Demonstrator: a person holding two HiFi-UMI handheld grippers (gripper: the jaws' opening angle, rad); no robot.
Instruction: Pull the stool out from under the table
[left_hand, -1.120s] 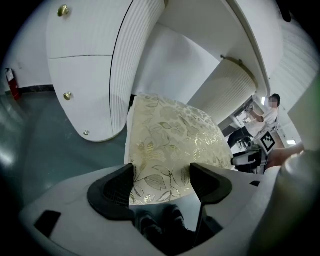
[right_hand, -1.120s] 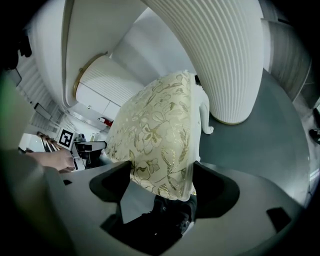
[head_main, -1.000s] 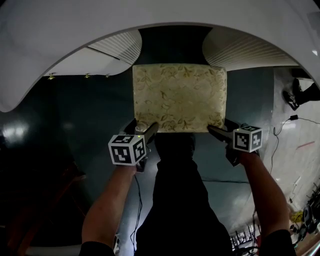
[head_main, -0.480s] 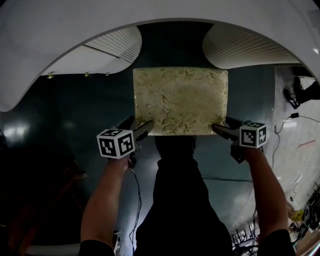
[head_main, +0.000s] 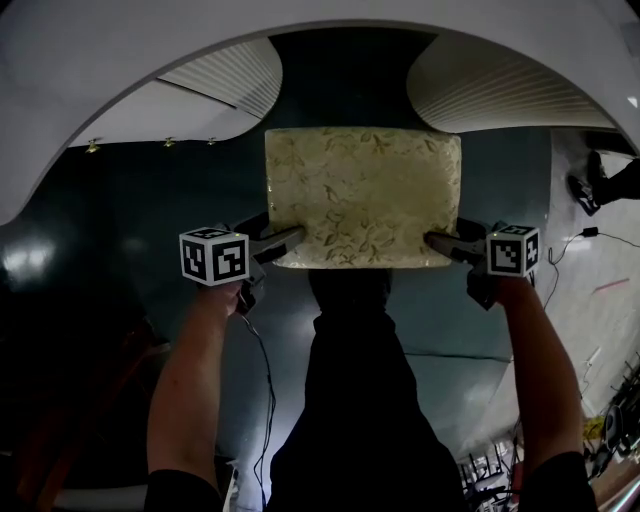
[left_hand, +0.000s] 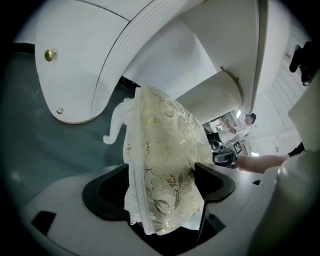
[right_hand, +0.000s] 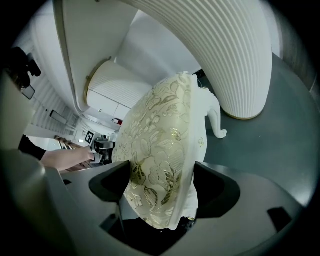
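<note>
Stool (head_main: 362, 195) stands on the dark floor (head_main: 150, 220), white bench (head_main: 300, 25) at 12 o'clock; left tongs (head_main: 275, 236) opening around its 7 o'clock corner, right tongs (head_main: 445, 242) clamping its 5 o'clock corner.

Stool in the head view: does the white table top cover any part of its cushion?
No: all four edges of the cushion show, with dark floor between it and the table top.
</note>
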